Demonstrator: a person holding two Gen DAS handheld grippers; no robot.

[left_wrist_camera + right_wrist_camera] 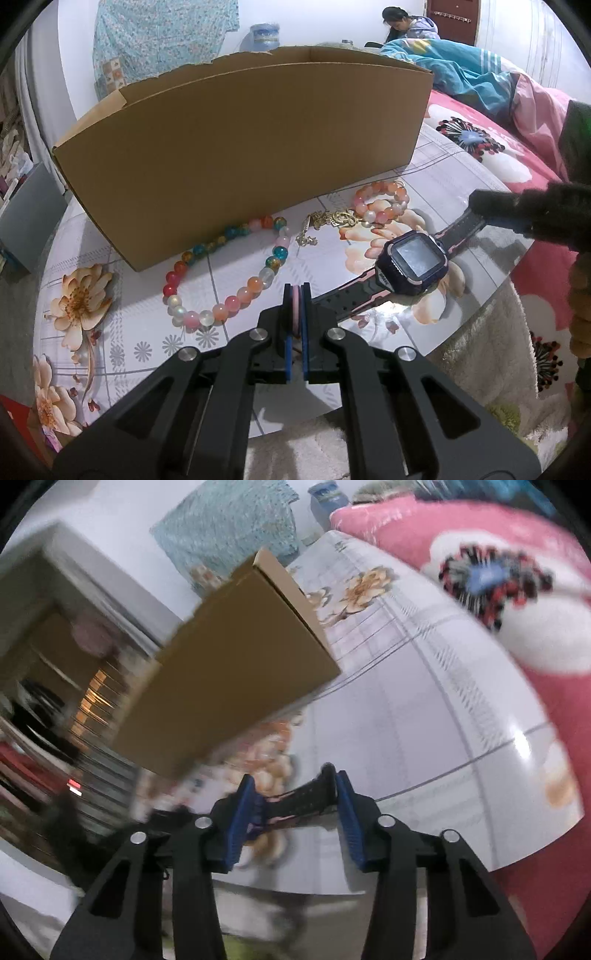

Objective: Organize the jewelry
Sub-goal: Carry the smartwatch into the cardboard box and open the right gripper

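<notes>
A black and pink smartwatch lies on the flowered table. My left gripper is shut on the near end of its strap. My right gripper has its blue pads around the far strap end, which spans the gap between them; it also shows blurred in the left wrist view. A multicoloured bead bracelet, a peach bead bracelet and a gold chain lie in front of the open cardboard box.
The box stands at the back of the round table. A bed with a pink flowered cover lies to the right. A person sits far behind. A blue water bottle stands at the wall.
</notes>
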